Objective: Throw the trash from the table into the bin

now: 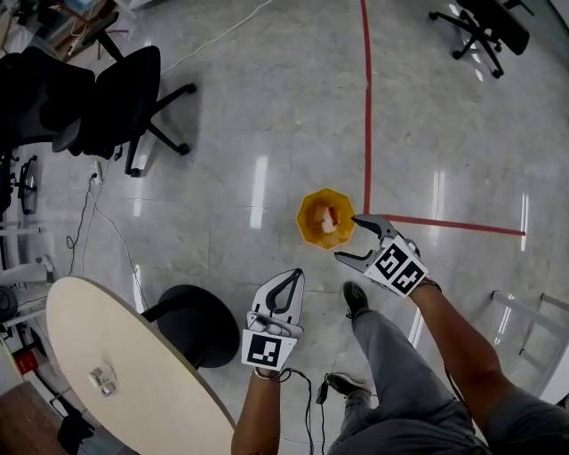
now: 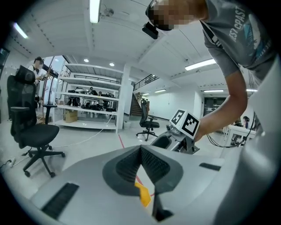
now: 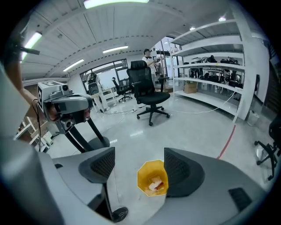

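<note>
Glossy grey floor [image 1: 267, 107] crossed by red tape lines [image 1: 366, 107] surrounds the round wooden table [image 1: 147, 364], with a black office chair [image 1: 124, 89] well beyond it.

The head view looks steeply down from high up. The right gripper view looks down at the yellow bin [image 3: 143, 175] from close. The left gripper view looks flat across the floor [image 2: 79, 139]. All three show the bin.

Blk office chair [image 1: 124, 89] top left, red floor tape [image 1: 366, 107], 2nd chair [image 1: 484, 27] top right.
</note>
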`<state>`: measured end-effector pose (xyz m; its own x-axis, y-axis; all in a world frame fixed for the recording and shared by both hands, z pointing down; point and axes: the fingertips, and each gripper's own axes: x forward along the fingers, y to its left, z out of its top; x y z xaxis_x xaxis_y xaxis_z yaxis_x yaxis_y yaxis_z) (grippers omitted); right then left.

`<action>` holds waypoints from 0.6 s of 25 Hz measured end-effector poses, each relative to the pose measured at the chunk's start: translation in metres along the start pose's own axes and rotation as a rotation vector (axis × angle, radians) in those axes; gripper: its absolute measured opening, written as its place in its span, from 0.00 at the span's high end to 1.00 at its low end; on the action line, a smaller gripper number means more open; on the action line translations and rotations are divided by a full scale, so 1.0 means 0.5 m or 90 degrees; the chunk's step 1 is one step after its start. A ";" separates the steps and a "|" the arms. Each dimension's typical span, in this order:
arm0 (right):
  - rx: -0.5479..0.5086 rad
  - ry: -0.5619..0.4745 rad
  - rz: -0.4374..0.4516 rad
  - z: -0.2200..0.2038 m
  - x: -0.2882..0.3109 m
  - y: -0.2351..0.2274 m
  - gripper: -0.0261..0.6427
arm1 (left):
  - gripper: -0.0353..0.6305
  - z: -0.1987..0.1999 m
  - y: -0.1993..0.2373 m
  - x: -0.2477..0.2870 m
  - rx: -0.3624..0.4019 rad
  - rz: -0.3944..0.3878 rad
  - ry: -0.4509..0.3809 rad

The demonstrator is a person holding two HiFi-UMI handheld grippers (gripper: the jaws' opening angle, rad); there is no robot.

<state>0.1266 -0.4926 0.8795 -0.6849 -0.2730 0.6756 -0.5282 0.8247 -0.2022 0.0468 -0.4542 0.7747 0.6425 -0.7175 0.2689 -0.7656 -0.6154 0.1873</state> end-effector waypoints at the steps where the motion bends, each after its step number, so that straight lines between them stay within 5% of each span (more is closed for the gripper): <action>1: -0.002 -0.003 -0.004 0.009 -0.012 0.005 0.43 | 0.90 0.009 -0.001 -0.009 -0.001 0.004 -0.002; 7: -0.017 -0.035 -0.030 0.090 -0.102 0.042 0.95 | 0.90 0.096 -0.024 -0.071 0.004 0.022 -0.027; 15: -0.067 -0.092 -0.012 0.270 -0.248 0.192 0.95 | 0.90 0.284 -0.087 -0.241 0.045 0.052 -0.072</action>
<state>0.0928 -0.4464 0.6808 -0.7439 -0.3510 0.5687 -0.4919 0.8636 -0.1104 0.0073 -0.3872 0.6002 0.5805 -0.7959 0.1718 -0.8141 -0.5718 0.1016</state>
